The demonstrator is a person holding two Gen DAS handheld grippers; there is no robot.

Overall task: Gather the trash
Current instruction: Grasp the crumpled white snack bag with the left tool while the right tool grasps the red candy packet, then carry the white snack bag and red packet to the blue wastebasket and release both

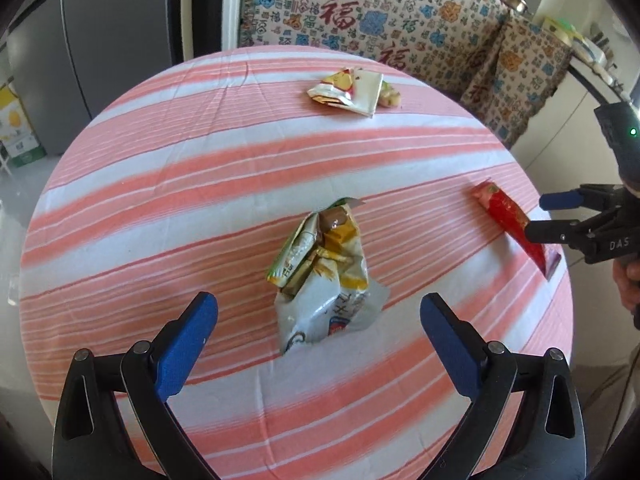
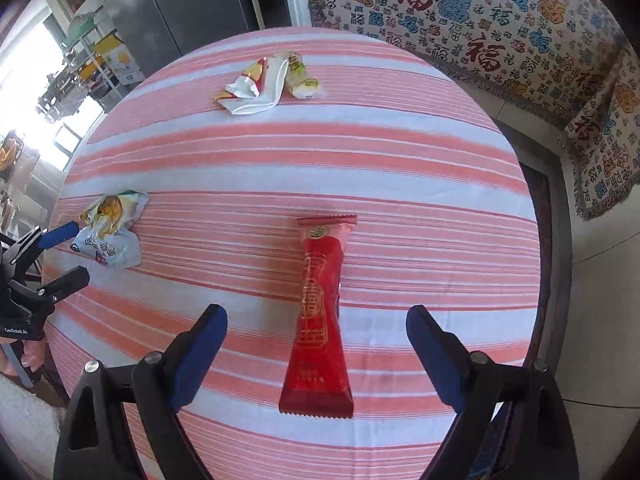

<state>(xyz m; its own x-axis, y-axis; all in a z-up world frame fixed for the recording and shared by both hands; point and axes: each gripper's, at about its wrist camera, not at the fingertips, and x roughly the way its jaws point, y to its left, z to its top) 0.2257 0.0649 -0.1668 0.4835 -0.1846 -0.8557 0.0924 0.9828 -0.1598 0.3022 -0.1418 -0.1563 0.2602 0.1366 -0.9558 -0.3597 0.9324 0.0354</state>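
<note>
Both grippers hung over the round striped counter with their jaws spread wide and nothing between the pads. The right gripper pointed steeply down at the red wrapper, which lay flat with its long axis running from six to twelve o'clock, its lower half centred in the gap between the jaws. The left gripper was lined up the same way on the crumpled bag, which stood puffed up just ahead of its fingertips. A third heap, the torn packets, sat far off at eleven o'clock, near the counter's far rim.

To pick well, each gripper probably needed to drop straight down until the pads met the cloth on both sides of its piece, then close. The red wrapper was thin and flat, so pinching across its narrow width should buckle it up into the pads; closing too high would likely miss it. The bag offered bulk, so a grip at its middle seemed safer than at a loose corner.
</note>
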